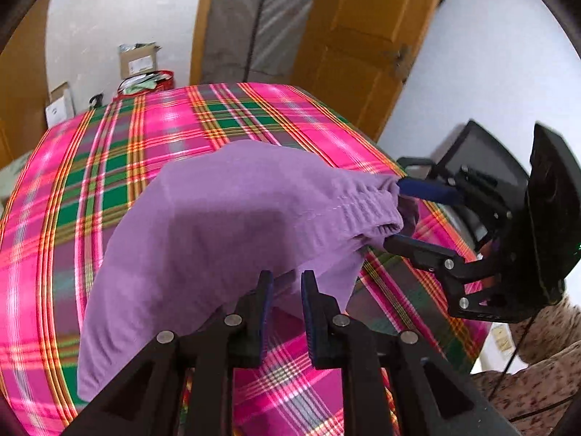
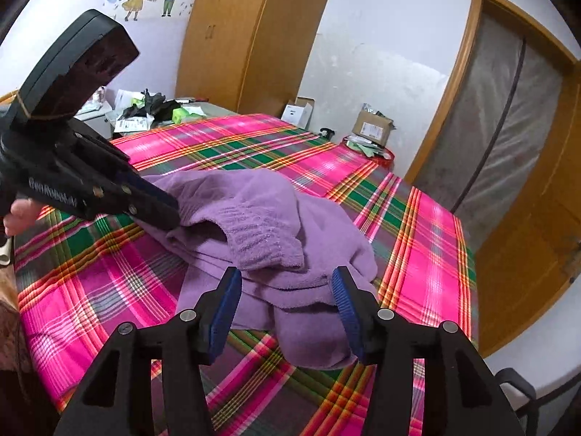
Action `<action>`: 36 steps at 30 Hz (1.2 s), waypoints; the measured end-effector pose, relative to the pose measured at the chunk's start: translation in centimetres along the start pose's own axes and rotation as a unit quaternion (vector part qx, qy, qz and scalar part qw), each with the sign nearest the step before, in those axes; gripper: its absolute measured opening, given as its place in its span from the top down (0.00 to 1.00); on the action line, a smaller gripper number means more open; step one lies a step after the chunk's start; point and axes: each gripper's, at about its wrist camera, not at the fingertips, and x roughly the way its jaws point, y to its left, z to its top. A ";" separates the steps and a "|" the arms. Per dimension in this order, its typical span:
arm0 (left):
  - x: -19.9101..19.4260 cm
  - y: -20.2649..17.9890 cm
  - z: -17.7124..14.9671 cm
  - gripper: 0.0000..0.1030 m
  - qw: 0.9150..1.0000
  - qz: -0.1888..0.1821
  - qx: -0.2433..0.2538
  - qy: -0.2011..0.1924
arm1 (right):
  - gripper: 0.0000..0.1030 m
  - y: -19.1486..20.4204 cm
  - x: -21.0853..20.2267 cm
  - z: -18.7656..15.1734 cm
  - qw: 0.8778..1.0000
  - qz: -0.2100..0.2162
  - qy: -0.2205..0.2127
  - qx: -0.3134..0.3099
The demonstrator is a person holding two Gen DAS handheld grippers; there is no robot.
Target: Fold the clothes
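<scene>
A purple knit garment (image 2: pixel 276 232) lies bunched on a bed covered with a pink, green and orange plaid sheet (image 2: pixel 428 254), toward the near edge of the bed and well away from its far corners. The right tool (image 2: pixel 287 305) stands spread wide with its blue pads on either side of the garment's near fold, and the pads do not press on the cloth; in the left wrist view its two fingers (image 1: pixel 425 190) bracket the ribbed hem without squeezing it. The left tool (image 1: pixel 284 289) has its fingers close together with a narrow gap between them, just in front of the garment's lower edge; in the right wrist view its tip (image 2: pixel 159 205) lies against the cloth at the garment's left side, and whether it pinches fabric there cannot be told. A cardboard box (image 2: pixel 372 125) stands on the floor beyond the bed's far edge.
</scene>
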 end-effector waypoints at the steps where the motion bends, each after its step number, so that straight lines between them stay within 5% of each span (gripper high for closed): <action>1: 0.2 -0.3 0.1 0.85 1.000 0.002 0.007 0.001 | 0.47 0.1 0.0 0.0 1.000 0.001 0.000 0.000; 12: 0.7 -0.5 1.1 0.85 1.000 0.017 -0.002 -0.007 | 0.46 1.5 -0.1 0.2 0.998 0.011 -0.024 -0.055; 20: -1.0 0.7 2.2 0.85 0.999 0.017 -0.029 -0.042 | 0.46 1.9 1.4 1.1 0.994 -0.044 -0.042 -0.088; 24: -1.1 0.8 2.3 0.84 0.999 0.020 -0.023 -0.043 | 0.46 1.5 1.9 1.9 0.995 -0.024 -0.051 -0.079; 27: -1.1 0.8 2.2 0.84 0.999 0.015 -0.012 -0.038 | 0.58 1.6 2.2 2.4 0.995 -0.008 -0.054 -0.079; 30: -1.4 0.5 2.2 0.84 0.999 0.005 0.009 -0.046 | 0.80 1.3 2.8 3.0 0.997 0.005 -0.048 -0.067; 36: -0.9 0.3 2.7 0.84 0.998 0.023 0.029 -0.048 | 0.82 0.2 3.3 3.9 0.998 0.037 -0.046 -0.021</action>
